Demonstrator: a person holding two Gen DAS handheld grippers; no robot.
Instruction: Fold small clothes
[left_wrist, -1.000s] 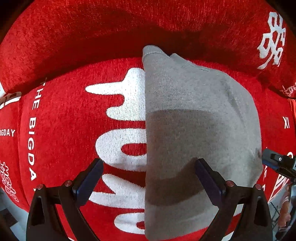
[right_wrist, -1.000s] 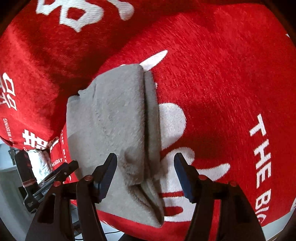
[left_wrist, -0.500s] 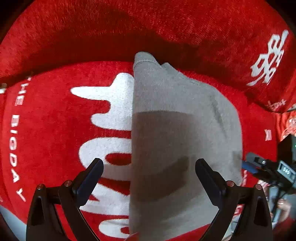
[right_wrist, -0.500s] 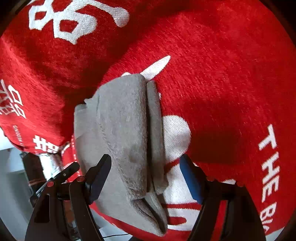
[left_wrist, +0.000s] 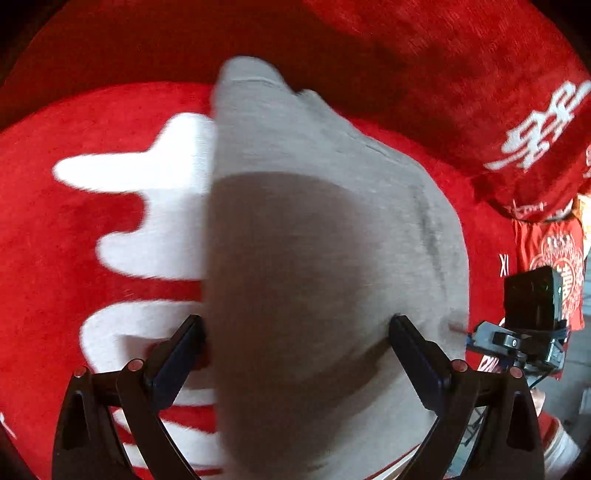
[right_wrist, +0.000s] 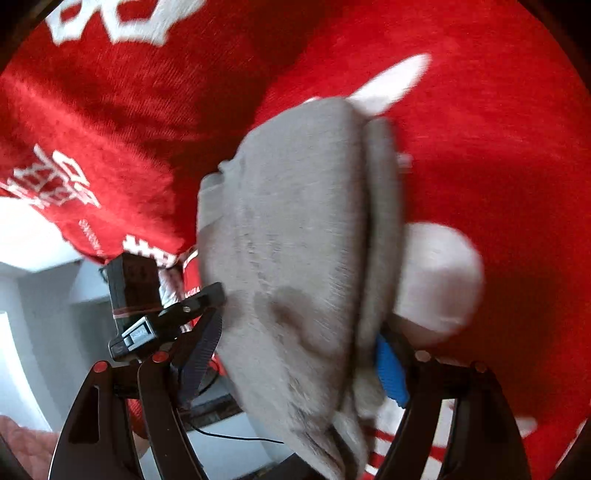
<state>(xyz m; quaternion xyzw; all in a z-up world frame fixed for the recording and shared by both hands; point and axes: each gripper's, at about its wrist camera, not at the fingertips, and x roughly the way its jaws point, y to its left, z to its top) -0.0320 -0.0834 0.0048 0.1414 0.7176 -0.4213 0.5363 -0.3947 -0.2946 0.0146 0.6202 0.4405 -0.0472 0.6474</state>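
Between both pairs of jaws: folded grey garment (left_wrist: 317, 258), flat on red blanket (left_wrist: 74, 258). Left gripper (left_wrist: 295, 332) wide open, empty, lower and nearer than before. Right gripper (right_wrist: 299, 339) just opened wider, straddling cloth, nothing gripped. Next grab likely.

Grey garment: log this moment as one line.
grey garment folded on red blanket | left gripper open, astride it | right gripper open, just widened, astride near end
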